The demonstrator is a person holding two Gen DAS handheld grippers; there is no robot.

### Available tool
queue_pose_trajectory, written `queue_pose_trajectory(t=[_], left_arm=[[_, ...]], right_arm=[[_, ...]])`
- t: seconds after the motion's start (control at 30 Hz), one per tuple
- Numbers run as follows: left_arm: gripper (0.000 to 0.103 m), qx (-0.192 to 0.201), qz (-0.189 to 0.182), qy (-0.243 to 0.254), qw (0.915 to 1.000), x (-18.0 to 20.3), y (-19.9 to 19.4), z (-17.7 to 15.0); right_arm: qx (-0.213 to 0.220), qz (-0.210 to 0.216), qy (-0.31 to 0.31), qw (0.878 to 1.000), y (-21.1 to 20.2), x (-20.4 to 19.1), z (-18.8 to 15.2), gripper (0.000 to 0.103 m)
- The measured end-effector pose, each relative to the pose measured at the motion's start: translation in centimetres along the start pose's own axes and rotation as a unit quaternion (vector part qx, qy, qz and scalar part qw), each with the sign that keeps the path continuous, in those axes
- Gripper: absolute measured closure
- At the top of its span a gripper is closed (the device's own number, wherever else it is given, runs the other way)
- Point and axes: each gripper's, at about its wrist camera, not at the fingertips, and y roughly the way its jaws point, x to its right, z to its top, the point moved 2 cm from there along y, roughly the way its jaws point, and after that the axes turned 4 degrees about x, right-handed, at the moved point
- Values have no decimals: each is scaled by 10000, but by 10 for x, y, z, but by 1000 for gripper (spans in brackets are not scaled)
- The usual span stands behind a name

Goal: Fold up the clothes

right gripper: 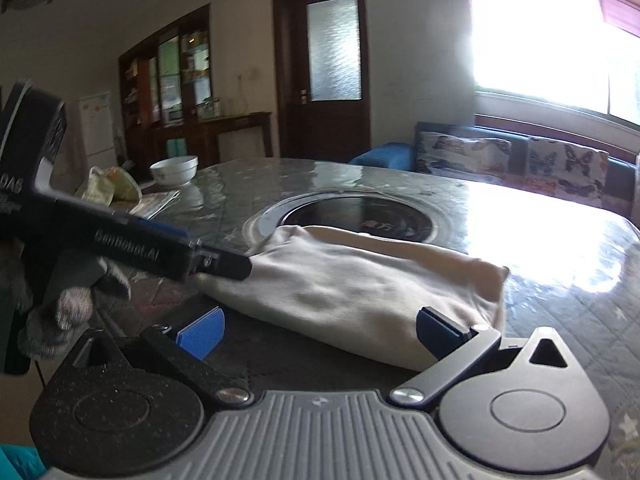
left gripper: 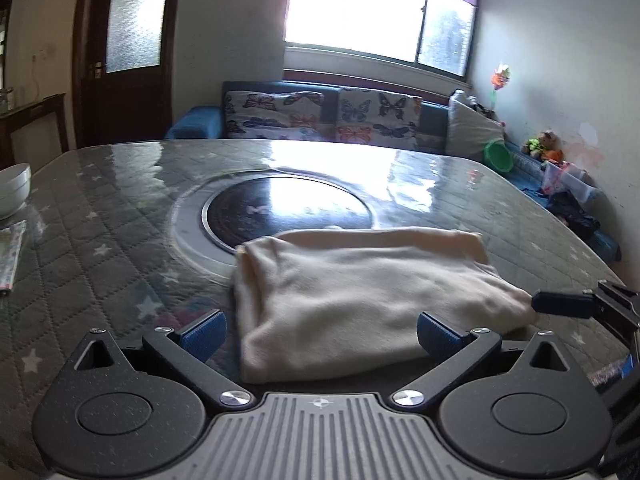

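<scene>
A folded cream cloth (left gripper: 360, 292) lies on the glass-topped table (left gripper: 100, 220), its far edge over a round black hob (left gripper: 280, 208). My left gripper (left gripper: 320, 336) is open, its blue pads (left gripper: 204, 334) standing either side of the cloth's near left corner. From the right, one finger of the right gripper (left gripper: 560, 304) touches the cloth's right corner. In the right wrist view the right gripper (right gripper: 320, 334) is open at the near edge of the cloth (right gripper: 360, 292). The left gripper (right gripper: 228, 266), held by a gloved hand (right gripper: 72, 304), has its tip at the cloth's left corner.
A white bowl (right gripper: 176, 170), a crumpled bag (right gripper: 112, 190) and a paper (left gripper: 10, 256) sit at the table's left side. Behind the table are a blue sofa with butterfly cushions (left gripper: 320, 116), a dark door (right gripper: 320, 60) and a bright window.
</scene>
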Motion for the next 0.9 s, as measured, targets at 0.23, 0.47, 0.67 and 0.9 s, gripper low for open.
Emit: queue_pose_trajectory(t=[0.23, 0.47, 0.67, 0.9], left_arm=[[0, -162, 225, -162, 9995, -26, 20, 7], [0, -283, 414, -485, 9976, -60, 38, 14], [0, -290, 542, -772, 9951, -84, 44, 23], [0, -387, 374, -1081, 9927, -94, 48, 23]], right_arm=[[-295, 414, -303, 9982, 32, -14, 7, 0], [-546, 795, -703, 9929, 61, -31, 19, 1], [-651, 962, -1112, 9870, 82, -48, 25, 10], [-816, 1241, -1598, 9759, 100, -71, 20, 29]])
